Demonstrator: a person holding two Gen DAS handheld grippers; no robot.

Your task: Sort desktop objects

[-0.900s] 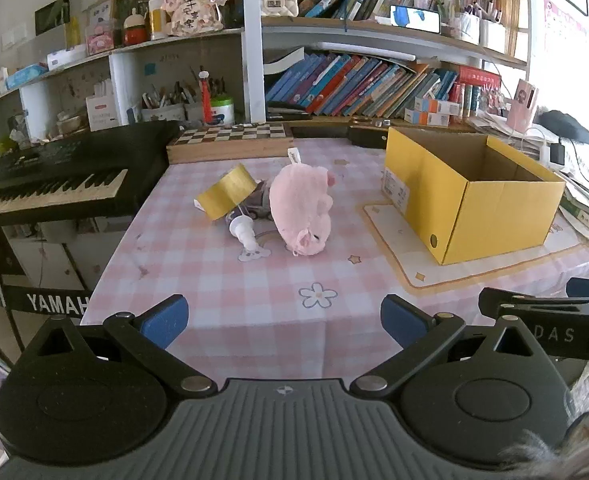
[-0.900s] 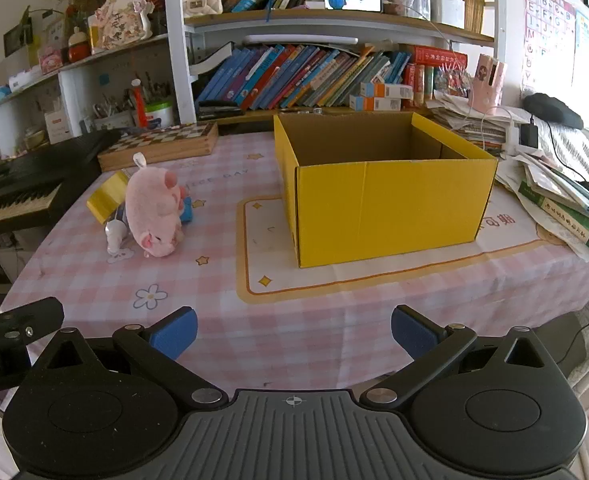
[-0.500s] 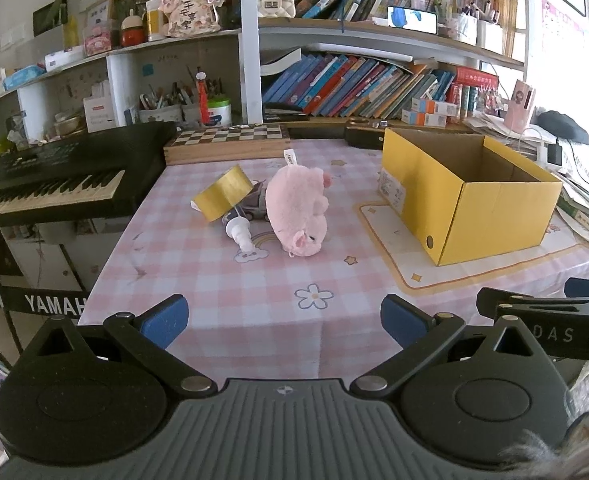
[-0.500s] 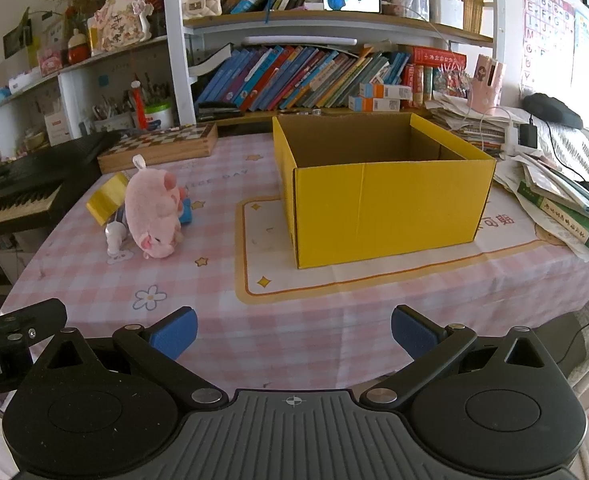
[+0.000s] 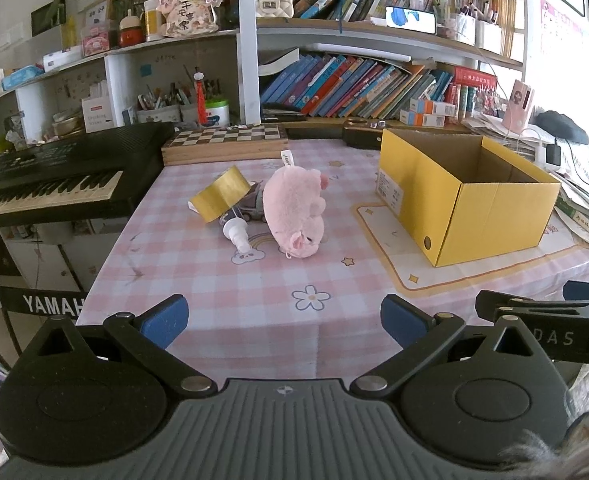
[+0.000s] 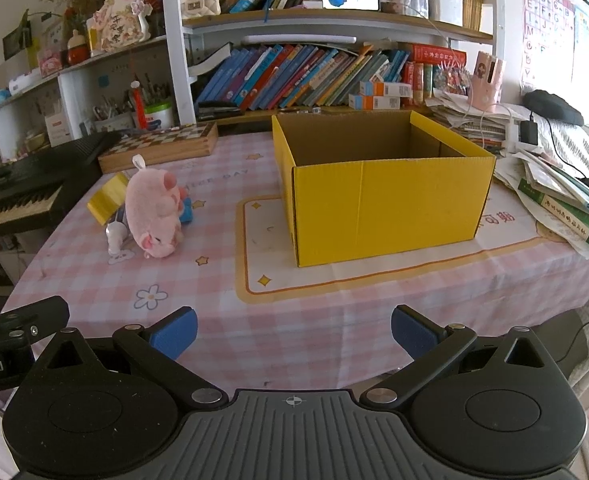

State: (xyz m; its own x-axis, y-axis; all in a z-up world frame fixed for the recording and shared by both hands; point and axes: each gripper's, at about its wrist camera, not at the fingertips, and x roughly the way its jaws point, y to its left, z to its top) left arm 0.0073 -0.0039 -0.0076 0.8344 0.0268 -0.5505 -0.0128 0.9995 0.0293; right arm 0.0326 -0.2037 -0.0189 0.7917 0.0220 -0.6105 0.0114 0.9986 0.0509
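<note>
Pink-checked tablecloth [image 5: 254, 280], bare stretch along its near edge. Left gripper [image 5: 284, 320] and right gripper [image 6: 294, 326]: both spread wide at that edge, holding nothing. Yellow cardboard box [image 6: 390, 204]: open-topped, interior shows no contents. Pink plush pig [image 5: 294, 212], gold tape roll [image 5: 220, 194], white-capped tube [image 5: 236, 234]: clustered, touching, well left of box.

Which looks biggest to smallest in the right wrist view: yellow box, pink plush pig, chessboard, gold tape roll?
1. yellow box, by far the largest.
2. chessboard, though it sits farther back, so it appears foreshortened.
3. pink plush pig, close to the chessboard in apparent size.
4. gold tape roll, partly hidden behind the pig.
</note>
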